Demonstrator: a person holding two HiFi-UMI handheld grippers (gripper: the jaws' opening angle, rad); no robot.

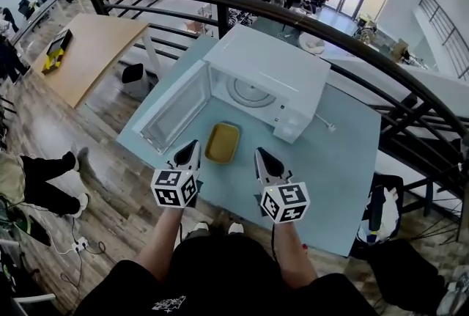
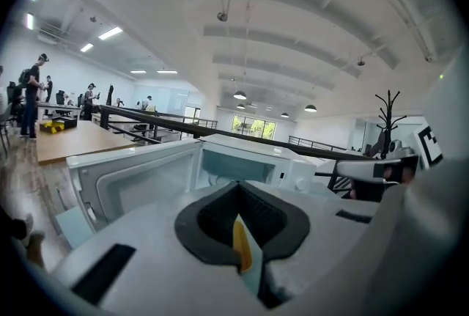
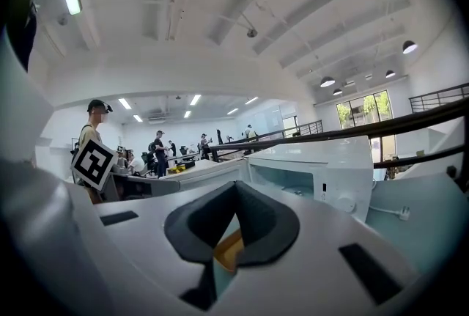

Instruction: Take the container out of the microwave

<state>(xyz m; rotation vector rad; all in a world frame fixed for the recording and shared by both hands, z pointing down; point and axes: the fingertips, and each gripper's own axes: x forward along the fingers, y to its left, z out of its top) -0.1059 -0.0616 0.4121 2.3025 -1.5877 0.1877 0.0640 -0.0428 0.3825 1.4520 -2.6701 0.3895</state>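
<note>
Sitting on the table in front of the open microwave: container | left gripper clenched on nothing, just beside it | right gripper same deal, other side

Head view looks steeply down from above the table, the microwave just ahead; both gripper views sit low and close, facing the open microwave over their own jaws; all three share it.

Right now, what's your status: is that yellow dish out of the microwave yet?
Left gripper, right gripper: jaws closed, empty. Yellow container out, on table before open microwave, between both grippers. Nothing in the way.
</note>
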